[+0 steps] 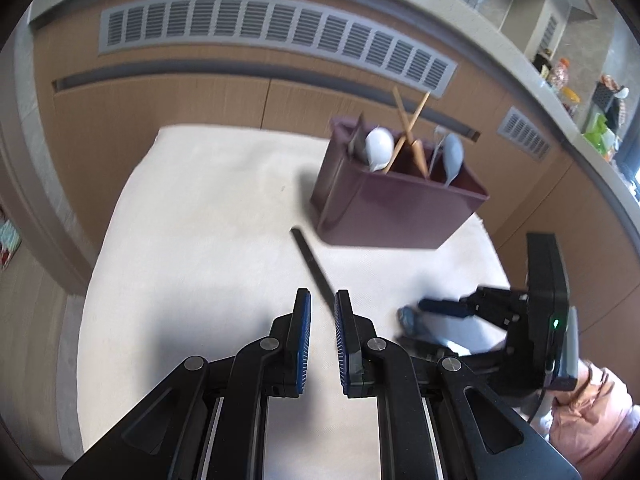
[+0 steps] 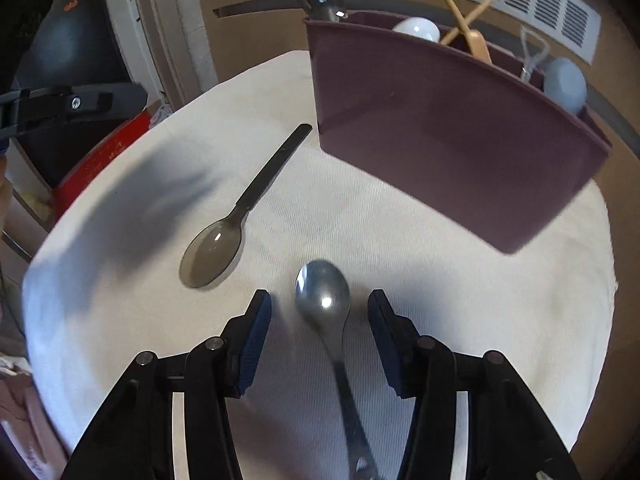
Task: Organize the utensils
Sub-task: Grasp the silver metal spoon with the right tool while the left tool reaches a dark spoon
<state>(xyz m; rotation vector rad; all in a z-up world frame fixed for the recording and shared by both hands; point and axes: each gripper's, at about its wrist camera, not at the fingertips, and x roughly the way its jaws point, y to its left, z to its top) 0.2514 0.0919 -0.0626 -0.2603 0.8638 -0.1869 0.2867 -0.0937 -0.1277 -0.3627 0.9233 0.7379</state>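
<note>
A maroon utensil caddy (image 1: 392, 208) (image 2: 440, 128) stands on the white-clothed table (image 1: 192, 220). It holds a white spoon (image 1: 378, 146), wooden chopsticks (image 1: 408, 128), a blue-grey spoon (image 1: 452, 156) and metal pieces. A dark translucent spoon (image 2: 212, 252) lies flat on the cloth, its handle (image 1: 312, 260) pointing at the caddy. A metal spoon (image 2: 324, 292) lies bowl-up between the fingers of my right gripper (image 2: 320, 312) (image 1: 416, 324), which is open; the pads stand clear of it on both sides. My left gripper (image 1: 322, 308) hovers near the dark spoon's handle, shut with nothing between its pads.
Wooden cabinet fronts with grey vent grilles (image 1: 272, 36) run behind the table. A counter with bottles and clutter (image 1: 600, 120) curves along the right. A red object (image 2: 104, 152) sits below the table's left edge. A pink sleeve (image 1: 592, 412) shows behind the right gripper.
</note>
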